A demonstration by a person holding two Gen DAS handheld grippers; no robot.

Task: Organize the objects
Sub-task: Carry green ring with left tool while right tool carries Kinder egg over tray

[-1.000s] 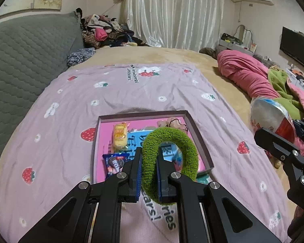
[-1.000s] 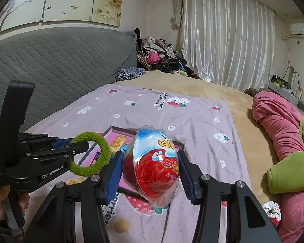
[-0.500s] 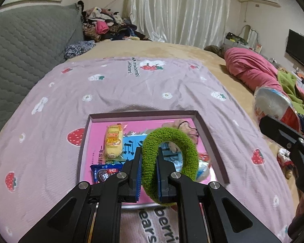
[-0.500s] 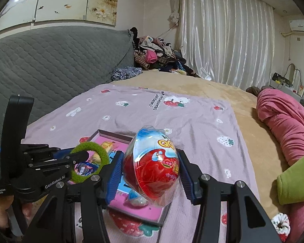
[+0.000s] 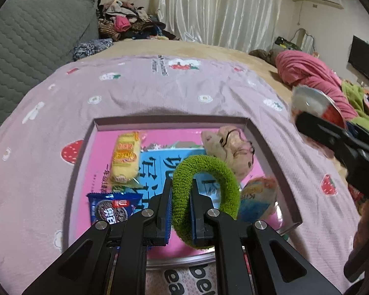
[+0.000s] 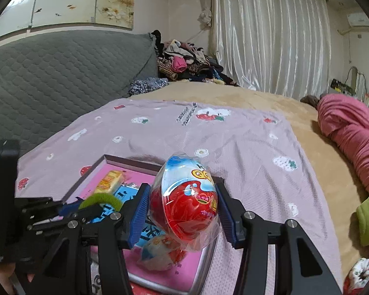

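**Both tongs loaded above the pink tray**

A shallow tray (image 5: 270, 147) with a mauve rim and pink floor lies on the strawberry-print blanket (image 5: 160, 86) spread over the bed. Inside it, a yellow wrapped cake (image 5: 125, 157) lies toward the far left, and a blue Oreo packet (image 5: 110, 209) sits nearer the camera on the same side. A blue printed card (image 5: 155, 169) with large characters covers the middle of the floor. At the far right corner rests a beige cloth bundle (image 5: 231, 147) with thin black elastic on it, and nearer on the right lies 1 foil-wrapped egg (image 5: 258, 196), its print blue and orange.

The left tongs (image 5: 180, 204) are clamped on a green terry scrunchie (image 5: 209, 172), pinching 1 side of the fuzzy loop so the rest of the ring stands open to the right, above the tray's near half.

The right tongs (image 6: 182, 204) are closed on a wrapped chocolate egg (image 6: 184, 196), its lower part red, its top pale blue and white with yellow lettering, loose clear film bunched beneath it. It hangs over the tray's right edge, above the egg already lying in the tray.

A pink quilt (image 6: 351, 127) lies heaped at the bed's right side.
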